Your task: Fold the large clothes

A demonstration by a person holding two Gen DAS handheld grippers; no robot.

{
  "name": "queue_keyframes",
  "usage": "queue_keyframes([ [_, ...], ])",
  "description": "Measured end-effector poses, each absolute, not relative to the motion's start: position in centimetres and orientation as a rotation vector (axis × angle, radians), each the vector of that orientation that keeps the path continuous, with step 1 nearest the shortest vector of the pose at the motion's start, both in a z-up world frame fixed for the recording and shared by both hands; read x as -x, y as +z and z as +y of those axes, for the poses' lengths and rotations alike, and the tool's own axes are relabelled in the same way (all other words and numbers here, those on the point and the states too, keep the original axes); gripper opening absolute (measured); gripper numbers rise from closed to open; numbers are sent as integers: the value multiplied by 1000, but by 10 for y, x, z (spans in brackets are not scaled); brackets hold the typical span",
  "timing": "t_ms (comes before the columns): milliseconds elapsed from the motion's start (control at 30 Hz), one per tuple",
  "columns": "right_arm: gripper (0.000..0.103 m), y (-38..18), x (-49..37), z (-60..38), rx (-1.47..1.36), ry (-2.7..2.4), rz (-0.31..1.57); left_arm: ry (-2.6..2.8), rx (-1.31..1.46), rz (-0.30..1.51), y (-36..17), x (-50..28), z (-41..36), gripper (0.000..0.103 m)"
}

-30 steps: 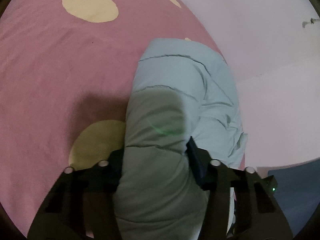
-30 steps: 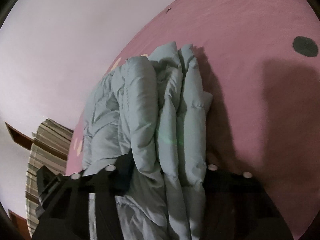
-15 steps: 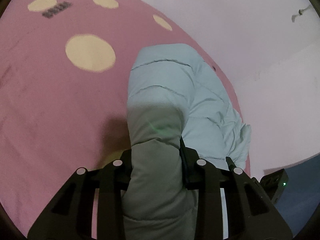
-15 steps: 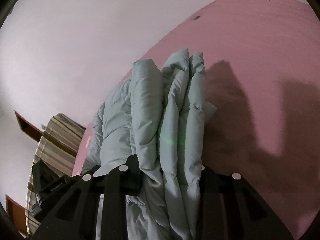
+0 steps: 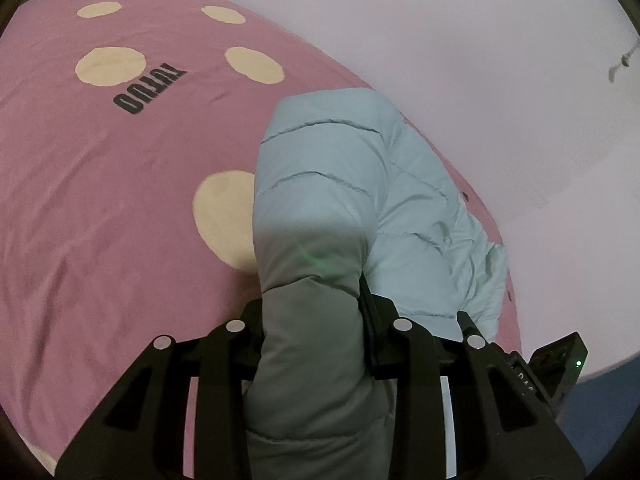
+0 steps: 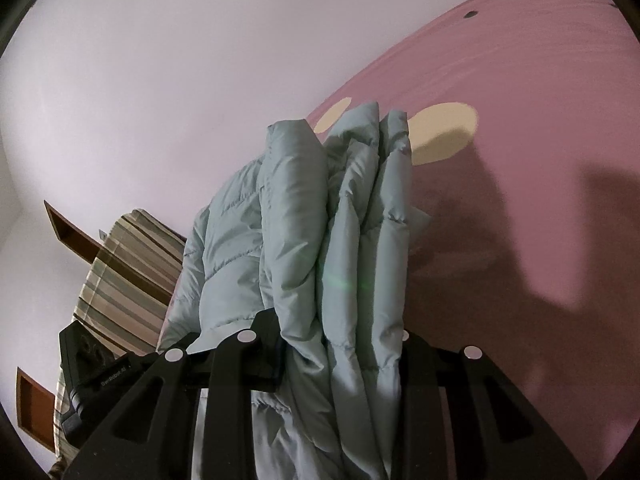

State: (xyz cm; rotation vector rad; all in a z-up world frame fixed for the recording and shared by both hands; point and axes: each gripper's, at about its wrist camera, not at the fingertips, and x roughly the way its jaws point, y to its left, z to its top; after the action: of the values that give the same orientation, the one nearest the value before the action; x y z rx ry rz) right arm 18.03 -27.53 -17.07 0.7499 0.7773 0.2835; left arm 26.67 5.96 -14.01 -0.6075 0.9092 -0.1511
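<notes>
Both grippers clamped on a puffy light-blue jacket point(image 5: 320, 200) over a pink bed.

Left gripper point(image 5: 314, 316) has its fingers squeezed onto a thick padded fold running out ahead between them; the rest spills off to the right of the fingers. Right gripper point(image 6: 340, 332) pinches several bunched quilted layers point(image 6: 344, 208) standing up between its fingers. Pink bedspread point(image 5: 100, 220) with cream dots lies left of the left fingers, a striped pillow point(image 6: 128, 272) left of the right ones.

Bedroom, pink dotted bedspread point(image 5: 120, 200), striped pillow point(image 6: 124, 280)
</notes>
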Motion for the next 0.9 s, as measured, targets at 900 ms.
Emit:
queue_keyframes([
  [900, 33, -220, -238, -254, -765, 282, 877, -107, 585, 897, -188, -289, 77, 38],
])
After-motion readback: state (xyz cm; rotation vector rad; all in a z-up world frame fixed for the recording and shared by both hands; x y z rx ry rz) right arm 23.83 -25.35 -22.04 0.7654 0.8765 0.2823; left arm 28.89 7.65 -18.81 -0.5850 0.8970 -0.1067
